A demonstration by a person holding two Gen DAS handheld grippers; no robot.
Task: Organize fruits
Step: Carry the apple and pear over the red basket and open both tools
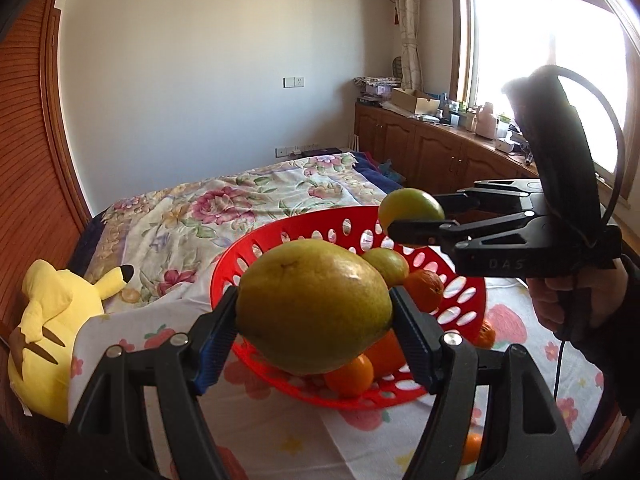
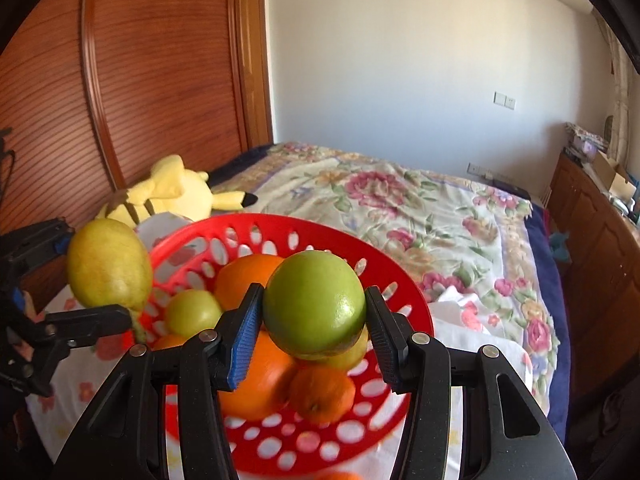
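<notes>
My left gripper (image 1: 314, 320) is shut on a large yellow-green pear (image 1: 314, 306), held above the near rim of a red perforated basket (image 1: 280, 228). My right gripper (image 2: 314, 320) is shut on a green apple (image 2: 314, 304) over the same basket (image 2: 320, 228). In the left wrist view the right gripper (image 1: 414, 216) and its apple (image 1: 410, 204) hover over the basket's far right rim. The right wrist view shows the left gripper (image 2: 92, 276) with the pear (image 2: 108, 264) at the basket's left side. Oranges (image 2: 256, 376) and a small green fruit (image 2: 192, 312) lie inside.
The basket stands on a strawberry-print cloth (image 1: 280, 432) on a bed with a floral cover (image 1: 240, 200). A yellow plush toy (image 1: 52, 320) lies to the left. Two oranges (image 1: 486, 334) rest on the cloth outside the basket. Wooden cabinets (image 1: 440, 148) line the right wall.
</notes>
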